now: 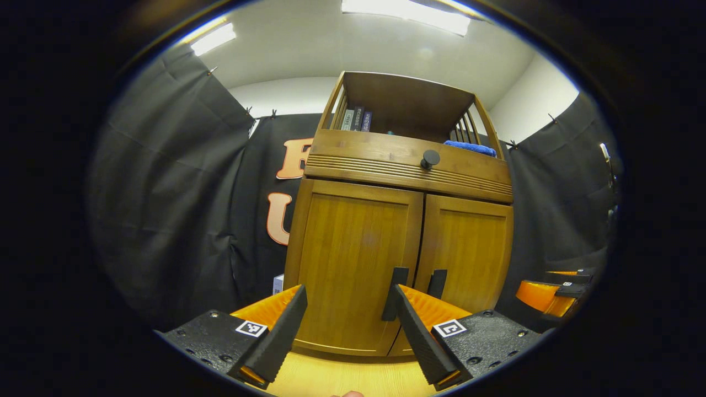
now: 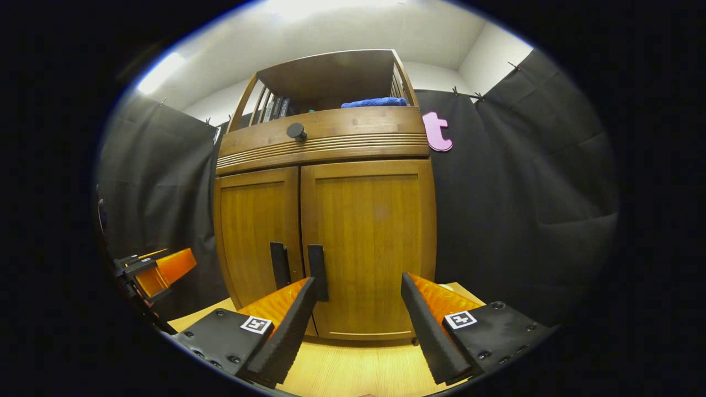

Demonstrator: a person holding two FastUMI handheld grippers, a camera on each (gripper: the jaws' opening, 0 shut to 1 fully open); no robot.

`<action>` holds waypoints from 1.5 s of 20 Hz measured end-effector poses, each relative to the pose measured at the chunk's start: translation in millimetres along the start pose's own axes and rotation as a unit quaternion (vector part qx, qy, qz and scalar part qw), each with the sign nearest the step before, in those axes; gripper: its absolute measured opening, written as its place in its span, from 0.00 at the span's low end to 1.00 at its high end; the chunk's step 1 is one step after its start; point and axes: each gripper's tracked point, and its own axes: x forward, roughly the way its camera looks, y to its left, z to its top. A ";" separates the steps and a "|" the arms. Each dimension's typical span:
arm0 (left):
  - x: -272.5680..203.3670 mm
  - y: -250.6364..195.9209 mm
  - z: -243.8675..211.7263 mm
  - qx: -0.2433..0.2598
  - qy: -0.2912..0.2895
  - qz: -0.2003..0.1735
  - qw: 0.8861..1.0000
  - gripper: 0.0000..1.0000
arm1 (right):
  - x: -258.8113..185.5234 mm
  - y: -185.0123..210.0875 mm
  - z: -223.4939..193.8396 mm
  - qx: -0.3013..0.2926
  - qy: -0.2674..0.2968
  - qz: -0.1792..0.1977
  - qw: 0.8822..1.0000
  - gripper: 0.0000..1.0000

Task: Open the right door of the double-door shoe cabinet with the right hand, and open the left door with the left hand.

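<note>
- The shoe cabinet (image 1: 397,220) stands on the pale wooden desk (image 1: 342,375) with both doors shut, so neither opening has begun.
- In the left gripper view the left tongs (image 1: 353,309) gape wide and hold nothing. They sit low at 6 o'clock before the left door (image 1: 353,259), whose dark handle (image 1: 396,292) shows just beyond the right-side finger at about 1 o'clock. This looks like a line-up for a grab.
- In the right gripper view the right tongs (image 2: 358,309) are also spread wide and empty. They face the right door (image 2: 375,248), and its handle (image 2: 317,273) lies at about 11 o'clock, just past the left-side finger.
- The two handles meet at the centre seam, so each pair of tongs must shift inward to straddle its own bar.
- The round knob (image 2: 296,130) above the doors belongs to the drawer front and plays no part here.
- Folded blue cloth (image 2: 375,102) and books (image 1: 356,118) rest on the upper shelf, well clear of the doors' swing.
</note>
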 end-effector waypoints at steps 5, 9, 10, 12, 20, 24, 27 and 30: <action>-1.2 0.9 -2.7 -0.003 0.007 0.009 1.000 0.94 | 40.5 26.1 3.1 -0.003 -0.010 0.025 1.000 0.98; -1.6 3.3 -2.5 -0.003 0.010 0.020 1.000 0.91 | 101.2 49.3 -9.6 0.010 0.004 0.032 0.999 0.92; -2.0 5.1 -2.8 -0.002 0.011 0.027 1.000 0.91 | 116.7 52.4 -11.6 0.007 0.007 0.033 0.999 0.98; -7.6 6.9 -1.9 -0.006 0.012 0.042 0.999 0.91 | 143.7 59.3 -16.6 0.002 0.012 0.031 0.999 0.92; -21.2 20.5 13.2 0.019 -0.006 0.063 0.998 0.91 | 207.3 59.0 -65.4 -0.009 0.055 -0.002 0.998 0.97; -26.3 23.0 11.7 0.017 -0.006 0.068 0.998 0.94 | 219.6 63.1 -69.3 -0.014 0.052 -0.009 0.999 0.97; -24.8 26.5 10.9 0.015 -0.004 0.072 0.997 0.91 | 220.9 68.5 -70.6 -0.025 0.046 -0.018 0.998 0.96; -27.3 30.0 11.9 0.013 -0.009 0.082 0.997 0.91 | 221.7 72.7 -73.3 -0.019 0.050 -0.011 0.999 0.84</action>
